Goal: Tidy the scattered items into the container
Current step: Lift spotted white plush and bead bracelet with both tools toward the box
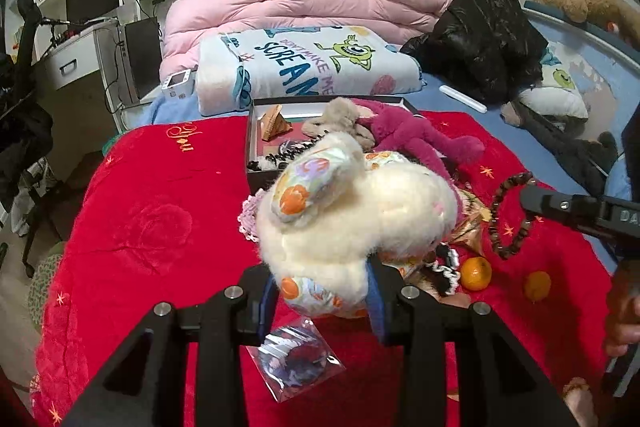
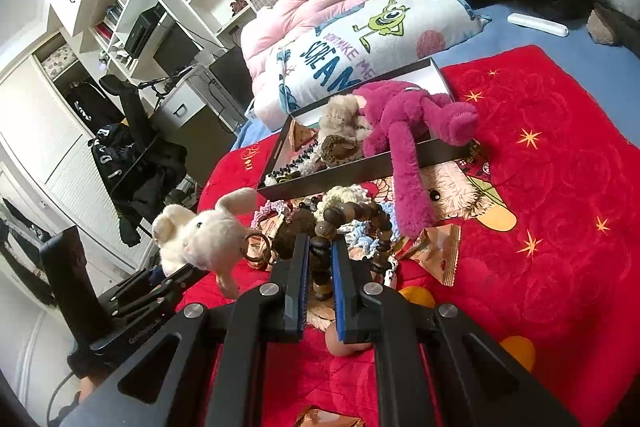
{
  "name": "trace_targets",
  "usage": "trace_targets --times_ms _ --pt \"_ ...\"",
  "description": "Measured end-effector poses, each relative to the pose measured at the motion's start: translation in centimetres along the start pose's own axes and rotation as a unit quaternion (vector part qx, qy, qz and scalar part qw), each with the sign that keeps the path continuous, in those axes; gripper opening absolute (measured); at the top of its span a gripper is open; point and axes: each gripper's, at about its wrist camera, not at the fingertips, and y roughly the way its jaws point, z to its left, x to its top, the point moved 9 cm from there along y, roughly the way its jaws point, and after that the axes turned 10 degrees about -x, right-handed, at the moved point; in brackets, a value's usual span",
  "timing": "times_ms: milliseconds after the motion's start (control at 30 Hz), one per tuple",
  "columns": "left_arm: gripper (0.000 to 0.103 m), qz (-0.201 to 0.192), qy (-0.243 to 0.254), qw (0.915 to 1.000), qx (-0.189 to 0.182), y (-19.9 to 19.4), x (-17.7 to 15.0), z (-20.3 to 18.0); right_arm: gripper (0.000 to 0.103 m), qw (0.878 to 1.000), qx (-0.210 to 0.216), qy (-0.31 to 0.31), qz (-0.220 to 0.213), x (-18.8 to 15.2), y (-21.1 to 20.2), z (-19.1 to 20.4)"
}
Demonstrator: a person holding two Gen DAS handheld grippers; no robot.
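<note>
Holding 1 cream plush (image 1: 352, 211), the left gripper (image 1: 320, 291) has its fingers closed on the toy's lower body, above the red blanket (image 1: 152, 219). Right gripper (image 2: 320, 259): fingers clamped on 1 dark bead string (image 2: 352, 223), lifted near the box (image 2: 320, 179). Box on the bed holds 1 magenta plush (image 2: 404, 119) draped over its rim and 1 grey plush (image 2: 344, 115). 2 oranges (image 1: 476, 273) lie on the blanket, plus 1 clear bag (image 1: 294, 359).
</note>
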Motion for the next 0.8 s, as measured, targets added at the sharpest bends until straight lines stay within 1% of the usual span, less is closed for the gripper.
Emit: trace_targets --times_ms 67,167,333,600,800 --pt "0.038 0.008 -0.006 0.9999 -0.004 -0.4 -0.2 -0.2 0.011 1.0 0.001 0.001 0.001 -0.1 0.0 0.1" --pt "0.038 0.023 -0.003 0.9997 0.006 -1.5 -0.8 -0.3 0.011 1.0 0.001 -0.002 0.002 -0.1 0.0 0.2" --pt "0.038 0.016 -0.028 0.9994 -0.008 -1.4 -1.0 0.5 0.011 1.0 0.006 -0.001 0.0 0.0 -0.1 0.4" --pt "0.038 0.011 -0.021 0.9997 -0.001 -1.8 -0.8 0.5 0.011 1.0 0.01 -0.018 0.001 -0.4 -0.2 1.6" --pt "0.038 0.013 -0.018 0.9997 -0.006 -1.6 -0.8 -0.1 0.011 0.999 0.011 -0.028 0.009 -1.0 0.3 2.4"
